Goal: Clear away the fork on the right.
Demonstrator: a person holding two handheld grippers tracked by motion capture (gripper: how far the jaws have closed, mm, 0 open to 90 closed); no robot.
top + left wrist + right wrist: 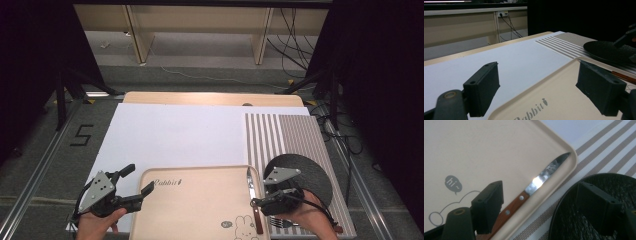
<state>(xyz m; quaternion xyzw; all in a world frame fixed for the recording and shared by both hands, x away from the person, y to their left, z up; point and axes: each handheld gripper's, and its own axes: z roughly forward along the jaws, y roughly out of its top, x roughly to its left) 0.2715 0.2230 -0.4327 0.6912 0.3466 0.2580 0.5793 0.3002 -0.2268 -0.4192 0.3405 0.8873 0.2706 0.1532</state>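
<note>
Left claw [138, 180] released, straddling tray [200, 210] corner; right claw [540, 202] released over tray rim | knife [534, 185] lay inside rim; black plate [310, 172] beside tray

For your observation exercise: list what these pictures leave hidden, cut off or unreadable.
- Knife: handle end hidden behind the right tool's jaw, right gripper view.
- Tray: near edge cut off by the frame bottom, high view.
- Black round mat: near part hidden by the right tool and hand, high view.
</note>
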